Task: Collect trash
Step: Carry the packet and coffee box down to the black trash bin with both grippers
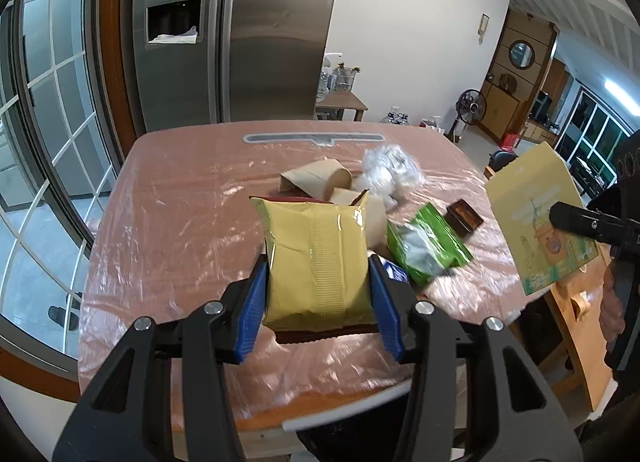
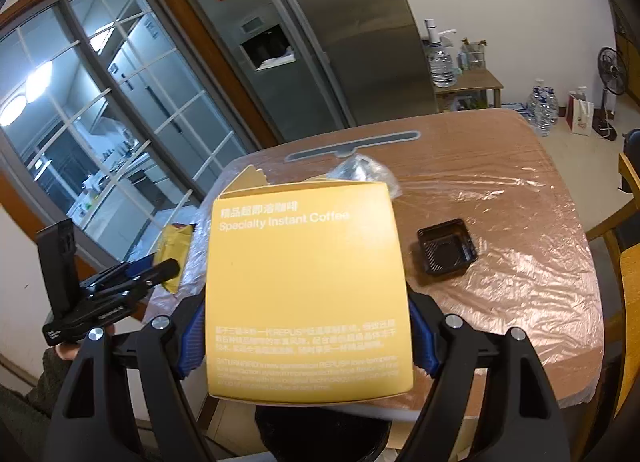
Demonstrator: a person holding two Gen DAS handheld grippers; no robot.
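While the left gripper [image 1: 318,290] clamps a yellow snack bag [image 1: 316,258] above the plastic-covered table [image 1: 180,202], the right gripper [image 2: 306,338] clamps a yellow instant coffee box [image 2: 306,294] off the table's near edge. Left on the table: green packet [image 1: 428,246], dark plastic tray [image 2: 447,247], paper cup [image 1: 320,180], crumpled clear wrap [image 1: 390,170].

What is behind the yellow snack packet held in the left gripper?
Behind the yellow foil snack packet, brown paper cups lie tipped on the plastic-covered table, with a crumpled clear bag beyond. The packet hides their lower parts.
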